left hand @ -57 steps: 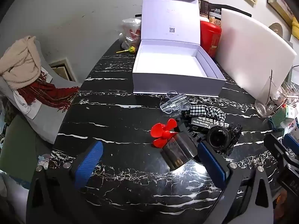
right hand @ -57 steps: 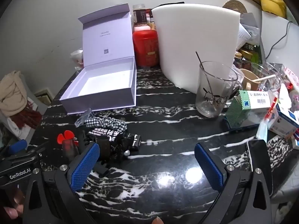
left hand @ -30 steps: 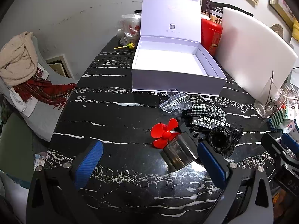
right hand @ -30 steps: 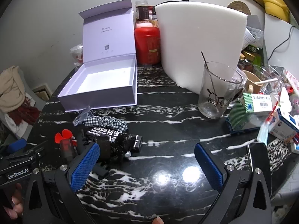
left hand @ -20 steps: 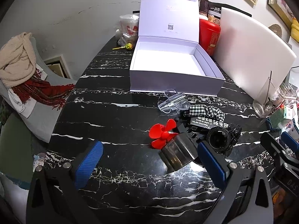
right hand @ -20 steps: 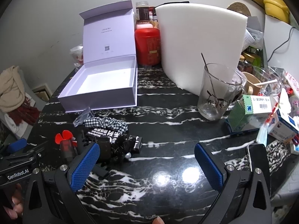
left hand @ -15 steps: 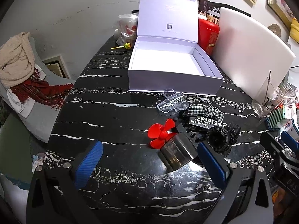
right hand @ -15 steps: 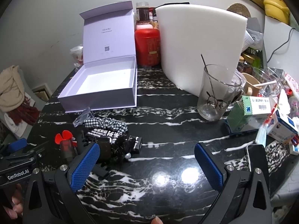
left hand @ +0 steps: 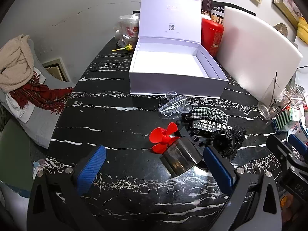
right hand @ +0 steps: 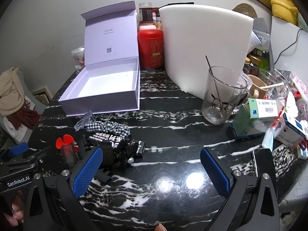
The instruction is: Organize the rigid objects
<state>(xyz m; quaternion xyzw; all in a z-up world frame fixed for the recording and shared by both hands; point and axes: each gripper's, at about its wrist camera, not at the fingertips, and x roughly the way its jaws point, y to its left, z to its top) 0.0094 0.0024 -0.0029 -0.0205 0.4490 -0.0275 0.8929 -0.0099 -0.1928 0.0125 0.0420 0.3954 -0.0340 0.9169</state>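
An open white box (left hand: 169, 65) stands empty on the black marble table (left hand: 115, 119); it also shows in the right wrist view (right hand: 104, 88). In front of it lies a pile: a small fan with red blades (left hand: 163, 136) and a dark body (left hand: 181, 157), a black camera (left hand: 223, 141), a checked scrunchie (left hand: 209, 113), a black lettered box (left hand: 209, 125) and a clear plastic piece (left hand: 173, 105). My left gripper (left hand: 154, 167) is open, with the fan body between its fingers. My right gripper (right hand: 152, 163) is open and empty, right of the pile (right hand: 115, 144).
A white foam board (right hand: 204, 44) and a red canister (right hand: 152, 48) stand behind the box. A glass mug (right hand: 221, 94), cartons (right hand: 256, 113) and a phone (right hand: 263, 163) crowd the right side. A chair with scarves (left hand: 23, 80) stands left of the table.
My left gripper has drifted slightly, so the pile and box sit a little further left in its view. The right gripper has hardly moved. Both stay open.
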